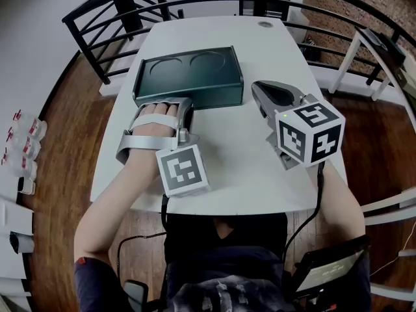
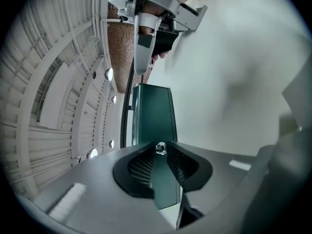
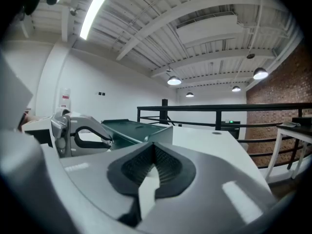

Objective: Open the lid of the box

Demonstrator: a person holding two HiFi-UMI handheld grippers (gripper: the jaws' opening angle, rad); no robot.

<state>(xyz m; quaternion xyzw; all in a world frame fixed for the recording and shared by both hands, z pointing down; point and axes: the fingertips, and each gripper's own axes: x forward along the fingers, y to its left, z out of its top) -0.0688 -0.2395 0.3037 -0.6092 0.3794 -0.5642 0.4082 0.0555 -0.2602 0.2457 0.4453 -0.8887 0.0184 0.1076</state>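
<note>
A dark green box (image 1: 188, 77) with two round hollows in its closed lid lies on the white table (image 1: 273, 51). My left gripper (image 1: 170, 103) is turned on its side against the box's front edge. In the left gripper view the box (image 2: 152, 116) stretches away from the left gripper (image 2: 160, 150), whose jaws pinch a small shiny metal clasp (image 2: 160, 147) on that edge. My right gripper (image 1: 260, 86) hovers just right of the box, apart from it, with its jaws together and nothing in them. The right gripper (image 3: 155, 147) sees the box (image 3: 131, 129) and the left gripper (image 3: 80, 130) at its left.
A black railing (image 1: 97, 38) curves round the table's far side over a wooden floor. A small round disc (image 1: 264, 24) lies at the table's far edge. White furniture frames (image 1: 364, 51) stand at the right. Bottles (image 1: 26, 148) sit at the far left.
</note>
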